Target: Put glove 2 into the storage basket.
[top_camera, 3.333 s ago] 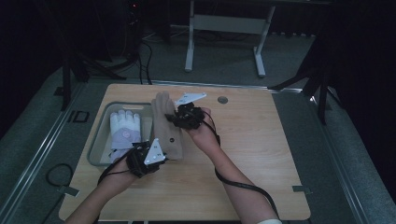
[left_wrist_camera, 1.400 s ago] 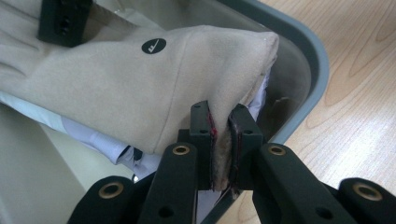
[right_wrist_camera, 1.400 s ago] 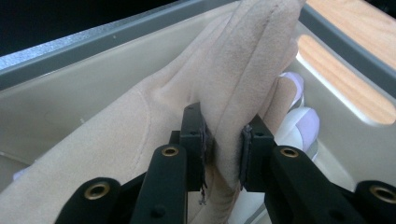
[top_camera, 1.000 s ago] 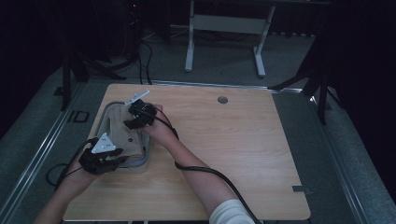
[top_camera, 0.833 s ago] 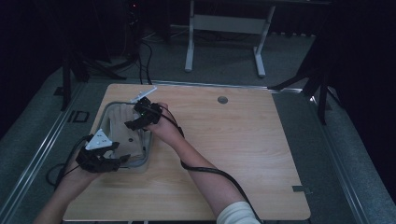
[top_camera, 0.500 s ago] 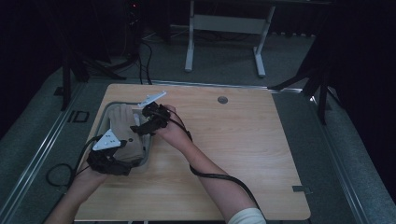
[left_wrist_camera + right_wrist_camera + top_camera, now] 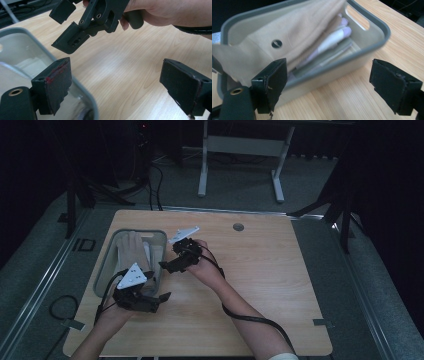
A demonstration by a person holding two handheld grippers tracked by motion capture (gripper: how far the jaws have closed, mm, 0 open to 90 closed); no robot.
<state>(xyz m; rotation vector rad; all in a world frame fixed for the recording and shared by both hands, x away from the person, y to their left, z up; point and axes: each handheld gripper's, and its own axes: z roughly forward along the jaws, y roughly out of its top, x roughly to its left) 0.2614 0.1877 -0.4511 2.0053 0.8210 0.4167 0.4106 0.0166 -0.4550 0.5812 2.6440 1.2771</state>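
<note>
Holding both pairs of jaws wide apart, having just been opening them, with nothing between.
I am hovering my left gripper [image 7: 162, 297] and right gripper [image 7: 165, 265] beside the rounded grey plastic bin [image 7: 372, 47], where soft beige cloth [image 7: 294, 37] is lying folded on the woodgrain tabletop [image 7: 260, 270].
</note>
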